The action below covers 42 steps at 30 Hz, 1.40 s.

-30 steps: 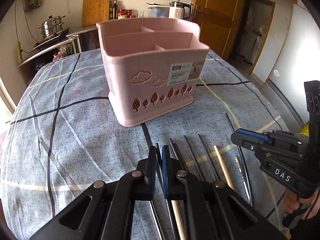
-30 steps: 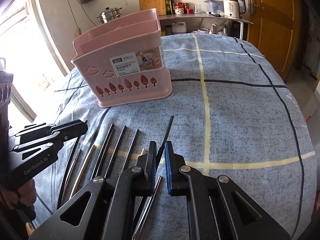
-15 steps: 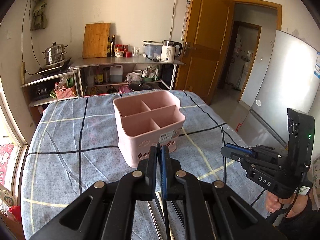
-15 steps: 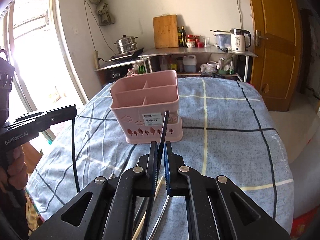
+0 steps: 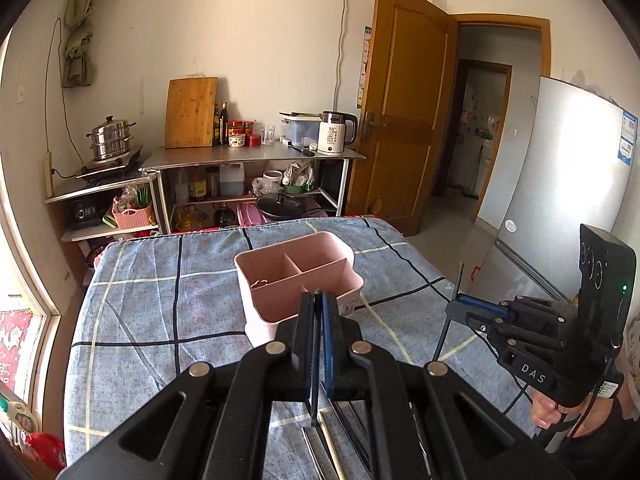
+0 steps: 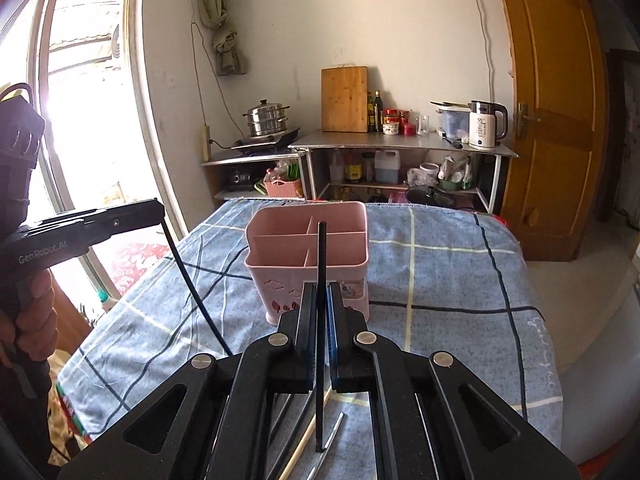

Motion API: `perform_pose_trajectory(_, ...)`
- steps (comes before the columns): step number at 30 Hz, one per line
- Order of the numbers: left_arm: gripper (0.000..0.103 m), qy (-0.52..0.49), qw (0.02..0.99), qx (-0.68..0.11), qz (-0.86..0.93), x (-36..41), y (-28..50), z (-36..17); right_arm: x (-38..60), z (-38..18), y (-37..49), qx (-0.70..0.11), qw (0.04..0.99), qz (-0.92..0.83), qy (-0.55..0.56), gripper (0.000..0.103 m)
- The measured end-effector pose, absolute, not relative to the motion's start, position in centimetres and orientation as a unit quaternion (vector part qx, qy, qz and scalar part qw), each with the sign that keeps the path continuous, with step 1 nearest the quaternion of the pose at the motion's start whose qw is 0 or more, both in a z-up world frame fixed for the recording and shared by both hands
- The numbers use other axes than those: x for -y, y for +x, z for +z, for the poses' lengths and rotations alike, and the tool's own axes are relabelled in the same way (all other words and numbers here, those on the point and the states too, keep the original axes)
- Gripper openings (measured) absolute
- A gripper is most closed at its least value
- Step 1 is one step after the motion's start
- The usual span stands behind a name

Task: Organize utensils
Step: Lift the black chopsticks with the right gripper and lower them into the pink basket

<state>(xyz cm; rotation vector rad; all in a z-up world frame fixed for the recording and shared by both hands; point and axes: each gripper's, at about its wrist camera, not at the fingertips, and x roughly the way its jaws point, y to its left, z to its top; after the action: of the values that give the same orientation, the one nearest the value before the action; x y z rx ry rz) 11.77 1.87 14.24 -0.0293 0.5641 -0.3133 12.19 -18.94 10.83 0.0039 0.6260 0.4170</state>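
A pink divided utensil basket (image 5: 298, 276) stands on the blue checked tablecloth (image 5: 160, 320); it also shows in the right wrist view (image 6: 308, 248). My left gripper (image 5: 318, 300) is shut on a black chopstick (image 5: 316, 360) and holds it upright above the table, short of the basket. My right gripper (image 6: 319, 292) is shut on another black chopstick (image 6: 321, 320), also upright. Each gripper shows in the other's view: the right gripper (image 5: 456, 310) and the left gripper (image 6: 158, 210). Several chopsticks (image 6: 304, 436) lie on the cloth below.
A steel shelf (image 5: 256, 156) with a kettle, cutting board and bottles stands behind the table. A steamer pot (image 5: 110, 140) is at the left, a wooden door (image 5: 400, 120) and a fridge (image 5: 568, 184) at the right. A window (image 6: 80, 120) is on the left.
Both grippers have risen from the table, each lifting a black chopstick with it. The basket now sits farther below and ahead in both views.
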Motion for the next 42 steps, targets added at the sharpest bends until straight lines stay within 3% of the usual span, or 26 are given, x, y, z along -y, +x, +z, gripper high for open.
perform_pose_trajectory(17, 0.004, -0.03, 0.948, -0.272, -0.162, -2.4, 15.2, 18.7, 18.5, 14.3, 14.8, -0.272, 0.938, 0.214, 0.002, 0.005)
perform_pose_trajectory(29, 0.004, -0.049, 0.966, -0.208, -0.144, -3.9, 16.6, 25.0, 16.5, 19.0, 17.6, -0.216, 0.949, 0.23, 0.01, 0.005)
perform_pose_trajectory(42, 0.004, -0.066, 0.958, -0.255, -0.116, -5.9, 21.6, 21.0, 13.6, 17.4, 21.7, -0.224, 0.944, 0.241, 0.032, 0.005)
